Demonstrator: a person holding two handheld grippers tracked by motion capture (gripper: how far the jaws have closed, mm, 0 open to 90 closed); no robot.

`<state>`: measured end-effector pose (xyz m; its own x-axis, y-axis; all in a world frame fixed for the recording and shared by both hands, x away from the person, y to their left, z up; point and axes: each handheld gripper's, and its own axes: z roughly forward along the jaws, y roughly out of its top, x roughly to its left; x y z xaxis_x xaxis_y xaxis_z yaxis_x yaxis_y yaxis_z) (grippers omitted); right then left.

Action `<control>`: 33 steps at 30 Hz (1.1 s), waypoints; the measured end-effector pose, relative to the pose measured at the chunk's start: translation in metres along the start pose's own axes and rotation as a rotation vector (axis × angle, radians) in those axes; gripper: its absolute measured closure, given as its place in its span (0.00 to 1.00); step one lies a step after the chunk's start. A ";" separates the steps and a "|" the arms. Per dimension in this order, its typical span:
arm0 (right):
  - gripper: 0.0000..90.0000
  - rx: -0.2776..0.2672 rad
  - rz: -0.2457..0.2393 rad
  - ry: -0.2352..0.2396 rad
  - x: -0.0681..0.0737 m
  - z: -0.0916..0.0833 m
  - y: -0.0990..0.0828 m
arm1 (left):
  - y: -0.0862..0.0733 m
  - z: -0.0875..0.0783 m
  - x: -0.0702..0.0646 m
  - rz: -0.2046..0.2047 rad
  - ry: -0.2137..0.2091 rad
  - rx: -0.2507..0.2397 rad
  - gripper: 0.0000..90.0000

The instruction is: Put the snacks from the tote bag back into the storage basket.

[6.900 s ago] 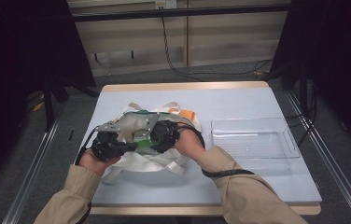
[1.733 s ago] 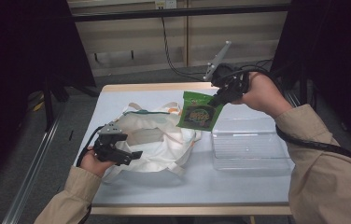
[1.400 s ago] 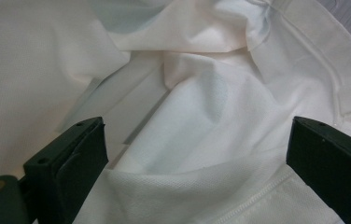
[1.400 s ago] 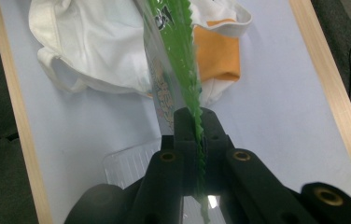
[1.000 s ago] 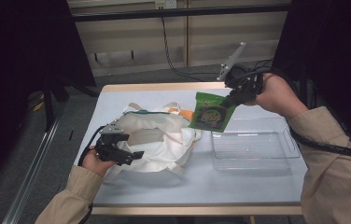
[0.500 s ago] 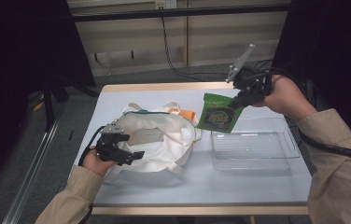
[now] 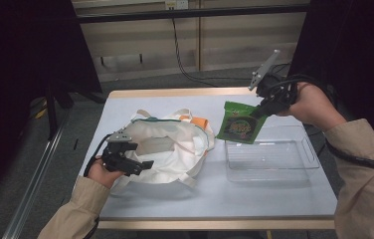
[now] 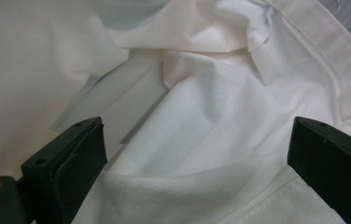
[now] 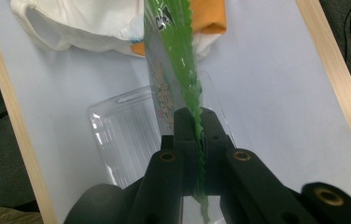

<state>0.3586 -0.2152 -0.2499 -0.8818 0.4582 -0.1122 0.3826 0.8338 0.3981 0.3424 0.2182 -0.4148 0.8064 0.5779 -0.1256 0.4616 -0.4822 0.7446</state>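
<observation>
Matt woven cloth bag, glossy green foil packet, clear plastic tray.

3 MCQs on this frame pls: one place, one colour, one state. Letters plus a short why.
1. Where is the green packet?
A. Inside the white bag
B. Held in the air at the clear tray's far-left corner
C. Flat on the table

2. What colour is the thing peeking out behind the white bag?
A. Orange
B. Blue
C. Red

3. How do the left gripper's jaws stand?
A. Shut on the packet
B. Shut on a cable
C. Open, with bag fabric between them

Answers: B, the right gripper pinches its edge above the clear tray; A, the orange item shows at the bag's far rim; C, the jaws sit wide apart.
</observation>
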 end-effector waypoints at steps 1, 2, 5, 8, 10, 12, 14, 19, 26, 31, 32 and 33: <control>0.98 0.001 -0.005 0.001 -0.001 0.000 -0.002 | 0.000 0.000 0.000 0.001 0.002 0.001 0.05; 0.98 0.006 0.009 -0.003 0.000 -0.001 -0.003 | 0.000 0.000 0.000 0.002 0.004 0.005 0.05; 0.98 0.008 0.004 -0.001 -0.002 -0.001 -0.007 | 0.000 0.000 -0.001 0.004 0.004 0.008 0.05; 0.98 0.015 0.016 0.001 -0.003 -0.001 -0.011 | 0.001 0.000 0.000 0.009 0.005 0.010 0.05; 0.98 0.012 0.019 -0.002 -0.004 -0.001 -0.014 | 0.001 0.000 0.000 0.008 0.004 0.010 0.05; 0.98 0.016 0.019 -0.002 -0.005 -0.002 -0.017 | 0.000 0.001 -0.001 0.004 -0.001 0.007 0.05; 0.98 0.023 0.028 -0.003 -0.006 -0.003 -0.019 | 0.000 0.001 0.000 0.003 0.002 0.010 0.05; 0.98 0.029 0.036 -0.002 -0.008 -0.004 -0.024 | 0.000 0.001 -0.001 0.008 0.003 0.005 0.06; 0.98 0.038 0.040 -0.003 -0.008 0.000 -0.029 | 0.000 0.001 0.000 0.011 0.006 0.008 0.06; 0.98 0.043 0.052 -0.001 -0.010 0.002 -0.032 | 0.000 0.001 0.000 0.010 -0.001 0.010 0.06; 0.98 0.038 0.044 -0.003 -0.011 0.002 -0.034 | 0.000 0.001 0.000 0.010 -0.002 0.009 0.06; 0.98 0.040 0.044 -0.006 -0.011 0.002 -0.034 | 0.000 0.001 0.000 0.009 -0.001 0.009 0.06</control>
<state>0.3561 -0.2485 -0.2641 -0.8624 0.4962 -0.1006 0.4317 0.8244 0.3660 0.3431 0.2172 -0.4156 0.8109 0.5728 -0.1198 0.4578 -0.4935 0.7395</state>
